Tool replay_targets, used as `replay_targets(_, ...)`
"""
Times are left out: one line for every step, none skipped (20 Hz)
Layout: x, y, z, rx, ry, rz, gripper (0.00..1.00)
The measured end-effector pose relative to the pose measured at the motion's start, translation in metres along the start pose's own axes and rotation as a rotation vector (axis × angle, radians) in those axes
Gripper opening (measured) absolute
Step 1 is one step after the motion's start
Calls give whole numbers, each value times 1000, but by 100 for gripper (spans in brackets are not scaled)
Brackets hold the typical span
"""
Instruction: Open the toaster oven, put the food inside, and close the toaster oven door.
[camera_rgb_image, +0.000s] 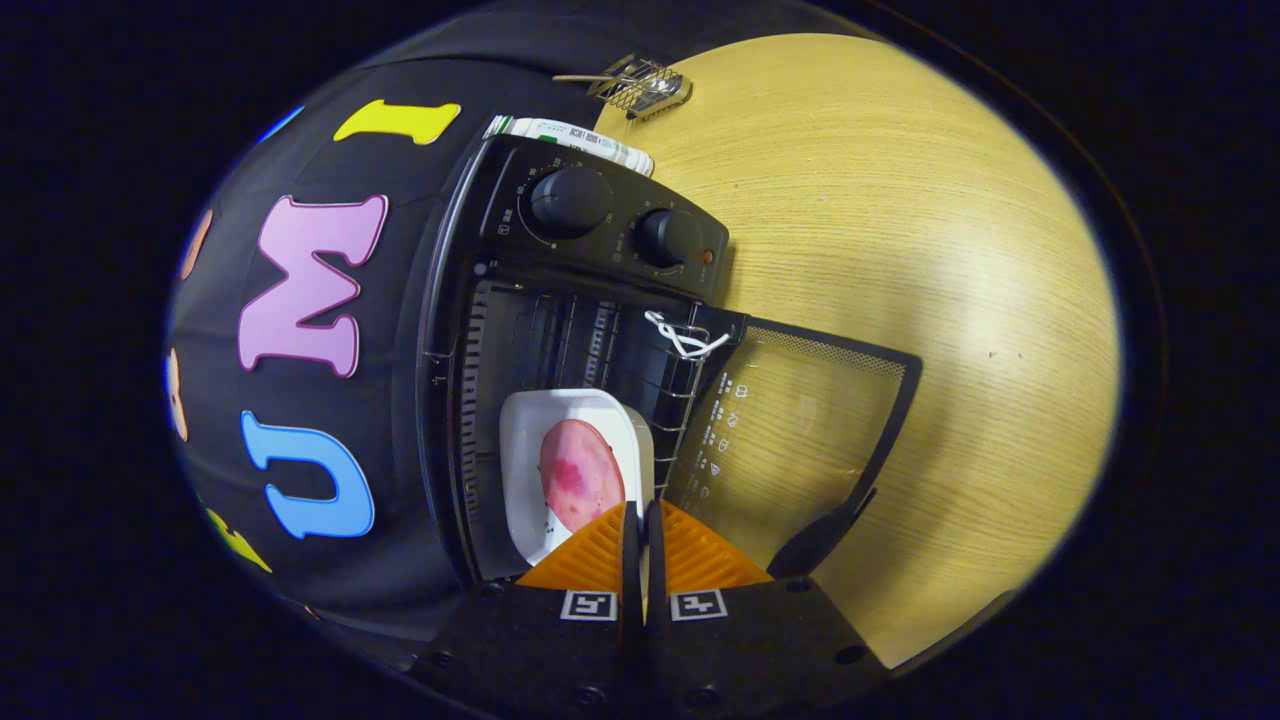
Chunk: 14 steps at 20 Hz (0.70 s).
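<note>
Claw (640, 512) seemingly clenched on the white plate (525, 470) rim, food (580, 475) inside open toaster oven (600, 250).

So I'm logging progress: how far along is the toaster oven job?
Done: the toaster oven door is open. In hand: the gripper, fingers nearly together, appears clamped on the rim of the white tray carrying the food, on the rack. Left: release, withdraw, close the door.
</note>
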<state>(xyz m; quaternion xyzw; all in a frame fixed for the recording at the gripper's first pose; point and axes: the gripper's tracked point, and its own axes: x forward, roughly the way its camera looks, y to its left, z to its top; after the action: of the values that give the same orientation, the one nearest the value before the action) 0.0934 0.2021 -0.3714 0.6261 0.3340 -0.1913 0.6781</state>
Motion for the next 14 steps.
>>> replay_targets(5, 3, 0, 19, -20, -1, 5)
replay_targets(11, 6, -1, 43, -29, -5, 5)
replay_targets(16, 9, -2, 67, -39, -9, 5)
replay_targets(20, 10, -1, 86, -50, -17, 5)
replay_targets(18, 13, 0, 96, -60, -20, 5)
replay_targets(21, 14, 0, 105, -70, -23, 5)
replay_targets(25, 15, 2, 115, -81, -28, 5)
replay_targets(28, 14, 4, 124, -89, -34, 5)
replay_targets(30, 13, 5, 129, -95, -44, 5)
replay_targets(33, 12, 7, 135, -103, -50, 5)
replay_targets(34, 12, 5, 136, -105, -52, 5)
replay_targets(37, 13, 5, 138, -108, -49, 5)
replay_targets(38, 14, 6, 139, -109, -42, 5)
replay_targets(38, 15, 5, 145, -107, -36, 6)
